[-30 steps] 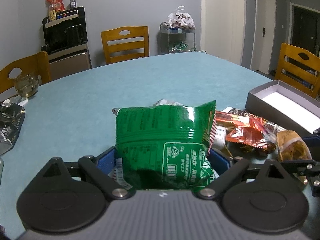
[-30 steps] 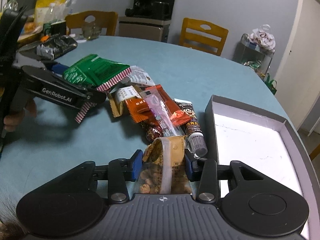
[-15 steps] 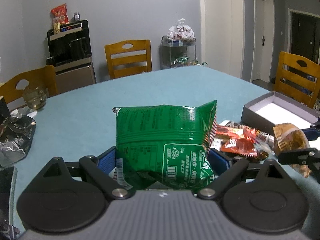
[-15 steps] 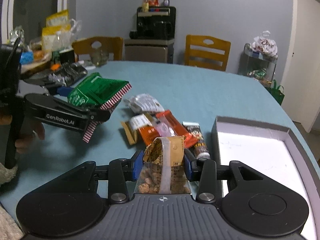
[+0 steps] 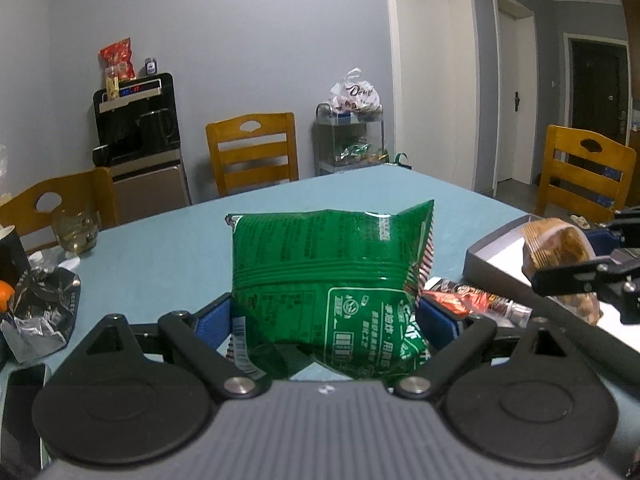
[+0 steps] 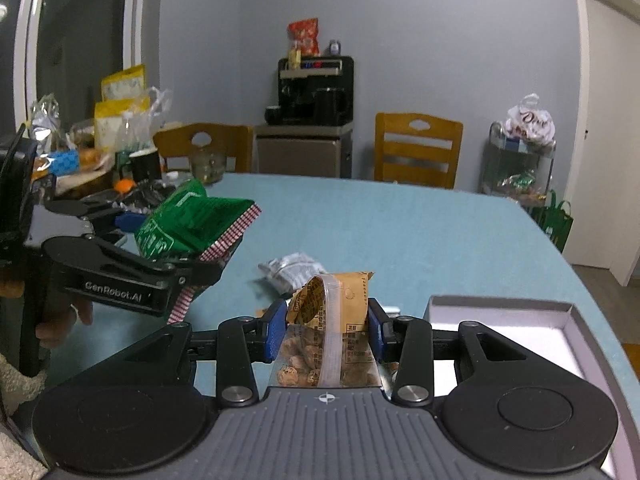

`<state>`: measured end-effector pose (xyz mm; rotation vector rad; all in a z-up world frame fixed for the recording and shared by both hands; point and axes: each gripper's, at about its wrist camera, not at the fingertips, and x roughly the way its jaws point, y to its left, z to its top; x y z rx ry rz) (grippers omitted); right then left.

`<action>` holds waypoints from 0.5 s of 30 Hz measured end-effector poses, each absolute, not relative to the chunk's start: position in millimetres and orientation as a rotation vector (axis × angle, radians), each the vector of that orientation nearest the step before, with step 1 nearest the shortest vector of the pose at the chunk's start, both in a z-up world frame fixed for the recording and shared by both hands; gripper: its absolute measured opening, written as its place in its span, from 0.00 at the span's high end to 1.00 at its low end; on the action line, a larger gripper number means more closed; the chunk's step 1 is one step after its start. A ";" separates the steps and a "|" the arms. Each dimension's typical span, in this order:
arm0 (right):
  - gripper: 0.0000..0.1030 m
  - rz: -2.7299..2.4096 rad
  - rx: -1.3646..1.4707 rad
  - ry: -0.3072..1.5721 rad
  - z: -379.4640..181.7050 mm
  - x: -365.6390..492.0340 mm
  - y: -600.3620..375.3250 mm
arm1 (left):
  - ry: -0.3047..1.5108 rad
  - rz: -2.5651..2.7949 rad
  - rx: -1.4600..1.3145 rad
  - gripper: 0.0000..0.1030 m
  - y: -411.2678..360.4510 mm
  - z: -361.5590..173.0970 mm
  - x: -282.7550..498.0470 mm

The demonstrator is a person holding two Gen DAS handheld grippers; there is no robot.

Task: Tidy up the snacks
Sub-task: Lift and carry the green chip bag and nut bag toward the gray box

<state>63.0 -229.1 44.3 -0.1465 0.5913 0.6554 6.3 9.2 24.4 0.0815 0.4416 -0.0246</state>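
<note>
Both views are being taken from just behind a gripper's fingers, close over the blue table (image 5: 168, 240), and both are being aimed forward and slightly downward toward the far grey wall. In the left wrist view, the left gripper (image 5: 326, 312) is being framed at the bottom, with the right gripper (image 5: 592, 264) being caught at the right edge. In the right wrist view, the right gripper (image 6: 328, 328) is being framed at the bottom, with the left gripper (image 6: 188, 248) being seen at the left. The tabletop, the grey box (image 6: 500, 306), the wooden chair (image 5: 252, 152) and the black dispenser (image 6: 316, 92) are being shared by both views.
</note>
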 end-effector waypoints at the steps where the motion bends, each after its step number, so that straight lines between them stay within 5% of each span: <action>1: 0.59 0.653 -0.142 0.585 46.5 63.8 -231.8 | 0.439 -0.027 0.084 0.08 7.1 26.5 5.4; 15: 0.59 0.586 -0.090 0.534 55.1 72.1 -272.5 | 0.417 -0.074 0.155 0.08 -42.2 53.9 16.2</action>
